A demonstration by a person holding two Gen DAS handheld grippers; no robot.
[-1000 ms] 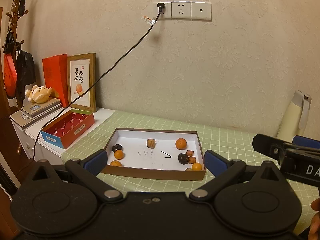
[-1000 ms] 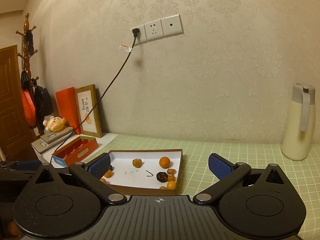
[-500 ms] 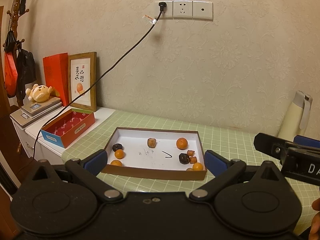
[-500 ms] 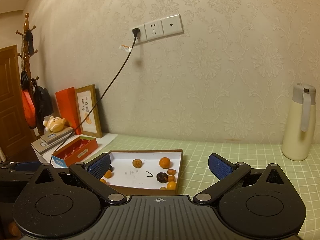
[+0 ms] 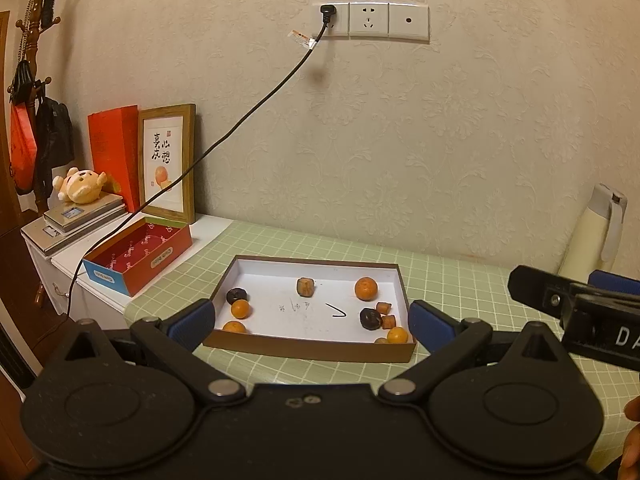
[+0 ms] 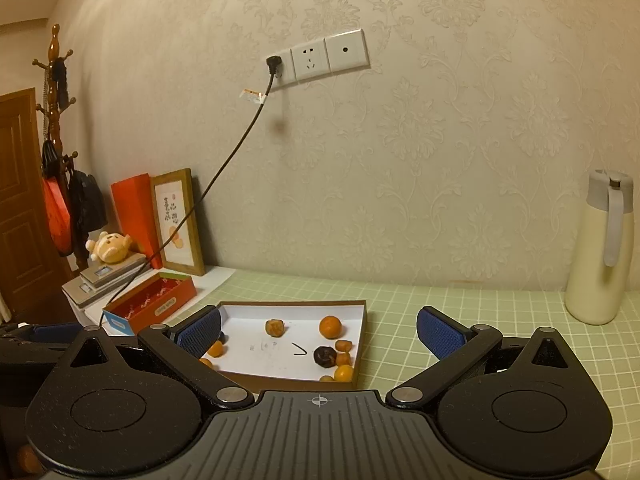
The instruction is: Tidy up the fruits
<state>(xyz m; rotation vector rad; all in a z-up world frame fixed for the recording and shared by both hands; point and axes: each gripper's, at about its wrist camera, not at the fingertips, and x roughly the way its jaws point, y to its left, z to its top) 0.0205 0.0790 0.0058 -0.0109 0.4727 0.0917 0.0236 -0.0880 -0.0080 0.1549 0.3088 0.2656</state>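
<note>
A shallow brown box (image 5: 308,350) (image 6: 360,312) with a white floor lies on the green checked table. It holds several small oranges, among them one at the back right (image 5: 365,288) (image 6: 330,327), a dark fruit at the left (image 5: 236,295), another dark fruit (image 5: 369,318) (image 6: 324,356) at the right, and a brown fruit (image 5: 305,286) (image 6: 275,327) near the middle. My left gripper (image 5: 310,322) hovers open in front of the box, holding nothing. My right gripper (image 6: 318,330) is open too, nearer the box's right half, and shows in the left wrist view (image 5: 576,308).
A red open box (image 5: 140,254) sits left of the table beside a framed picture (image 5: 167,162) and a plush toy (image 5: 80,189). A cream flask (image 6: 602,248) stands at the right by the wall. A black cable (image 5: 224,140) hangs from the wall socket.
Both views have barely shifted; the left gripper has drifted slightly, and the fruits lie where they were.
</note>
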